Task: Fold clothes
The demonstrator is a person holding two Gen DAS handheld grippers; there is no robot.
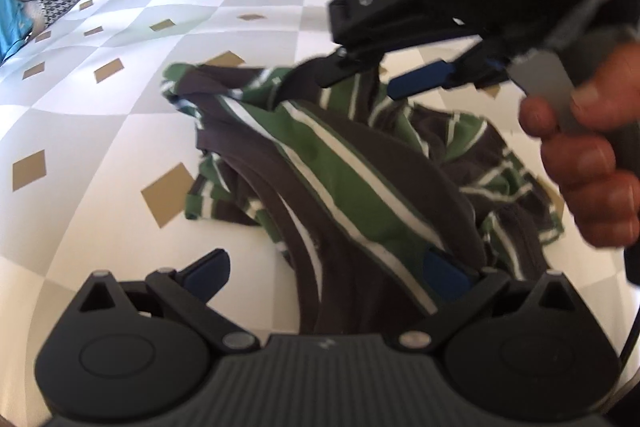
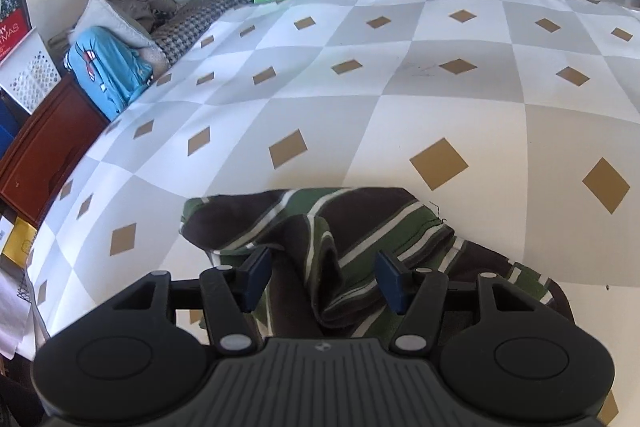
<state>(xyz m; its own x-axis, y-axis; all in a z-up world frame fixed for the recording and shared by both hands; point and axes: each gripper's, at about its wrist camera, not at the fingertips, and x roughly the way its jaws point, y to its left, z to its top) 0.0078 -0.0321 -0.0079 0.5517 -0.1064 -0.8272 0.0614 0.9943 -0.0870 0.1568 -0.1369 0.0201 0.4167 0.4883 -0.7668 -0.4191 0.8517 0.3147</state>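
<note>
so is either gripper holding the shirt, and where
Nothing looks clamped. The shirt bunches between the right gripper's open pads, and a fold drapes against one finger of the open left gripper.

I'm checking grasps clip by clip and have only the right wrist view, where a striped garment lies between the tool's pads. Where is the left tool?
Observer: The left tool hangs open over the same striped garment, with fabric against one pad.
Operator: Is my tool pinching anything?
Observer: No. On the right tool, one finger dips into a fold and the other stands clear above.
Operator: Who holds it?
Observer: A bare hand grips its handle.
</note>
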